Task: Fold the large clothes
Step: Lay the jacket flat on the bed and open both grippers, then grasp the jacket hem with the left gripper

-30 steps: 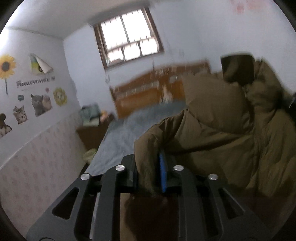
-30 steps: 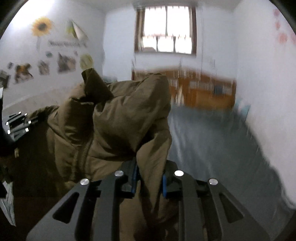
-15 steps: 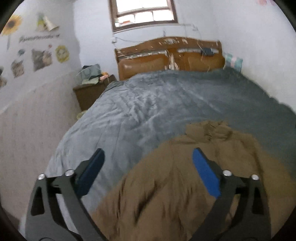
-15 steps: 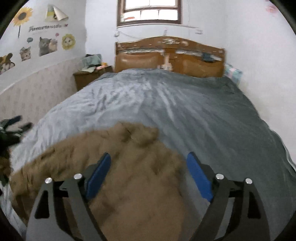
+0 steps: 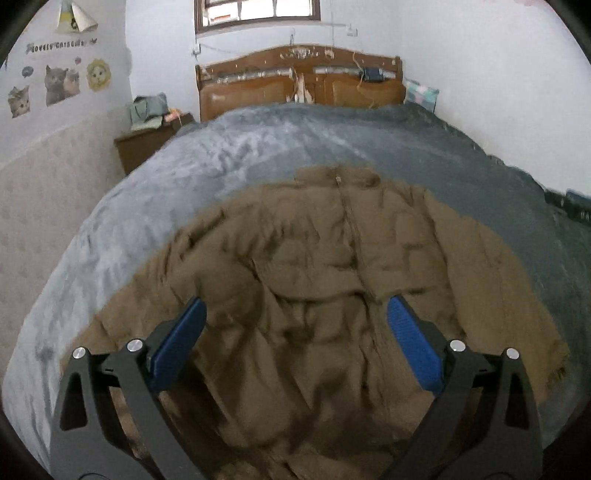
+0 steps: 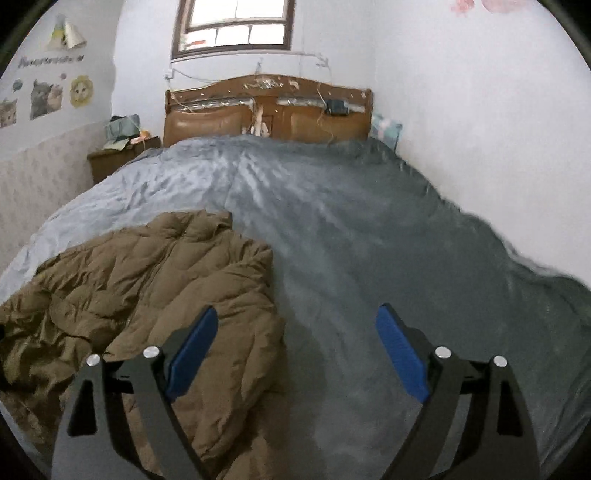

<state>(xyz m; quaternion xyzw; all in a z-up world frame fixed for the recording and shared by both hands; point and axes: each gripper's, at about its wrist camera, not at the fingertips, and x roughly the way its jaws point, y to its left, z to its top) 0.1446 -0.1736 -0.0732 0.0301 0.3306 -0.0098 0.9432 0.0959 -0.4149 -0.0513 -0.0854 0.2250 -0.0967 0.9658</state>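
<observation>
A brown padded jacket (image 5: 332,266) lies spread out on the grey bed cover (image 5: 258,147), front up, zipper running down the middle, collar toward the headboard. My left gripper (image 5: 295,332) is open and empty, above the jacket's lower middle. In the right wrist view the jacket (image 6: 147,280) lies at the lower left. My right gripper (image 6: 297,332) is open and empty, over the jacket's right edge and the bare cover (image 6: 369,240).
A wooden headboard (image 5: 299,81) stands at the far end under a window (image 6: 236,26). A brown nightstand (image 5: 147,140) with clutter is at the far left. White walls run along both sides of the bed.
A second ago both grippers were shut on the jacket and held it up. They have opened and let it go; it now lies flat on the bed.
</observation>
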